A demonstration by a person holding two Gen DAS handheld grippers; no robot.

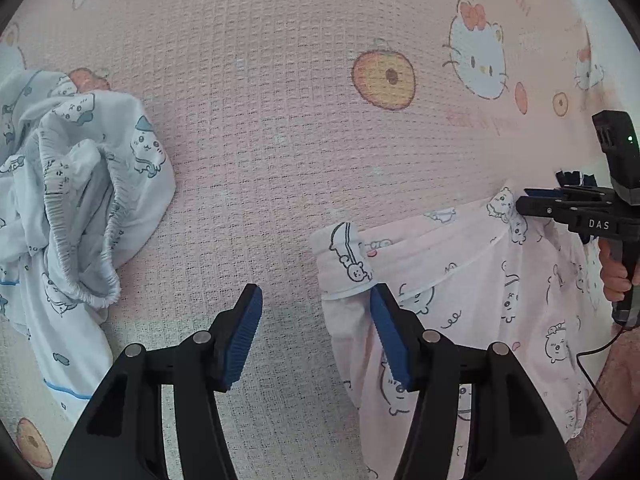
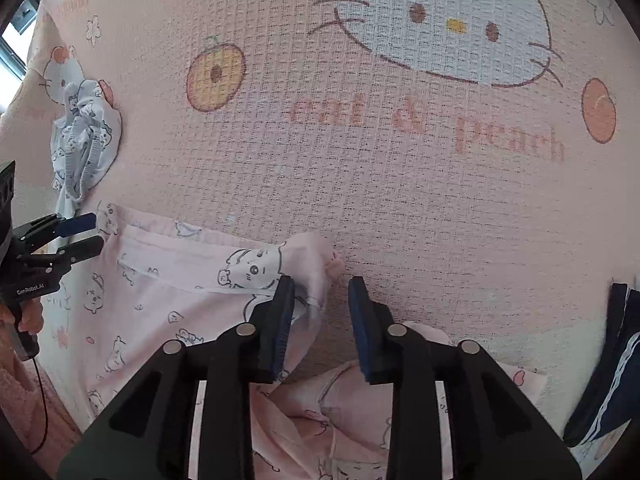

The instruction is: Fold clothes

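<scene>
Where both tongs gape, pink garment flat between left tongs and right tongs.

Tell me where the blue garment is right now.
The blue garment lies crumpled at the left edge of the left wrist view, on the blanket, apart from the pink garment.

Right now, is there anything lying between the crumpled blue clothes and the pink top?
No. In the left wrist view, only bare pink blanket separates the blue clothes from the pink top.
</scene>
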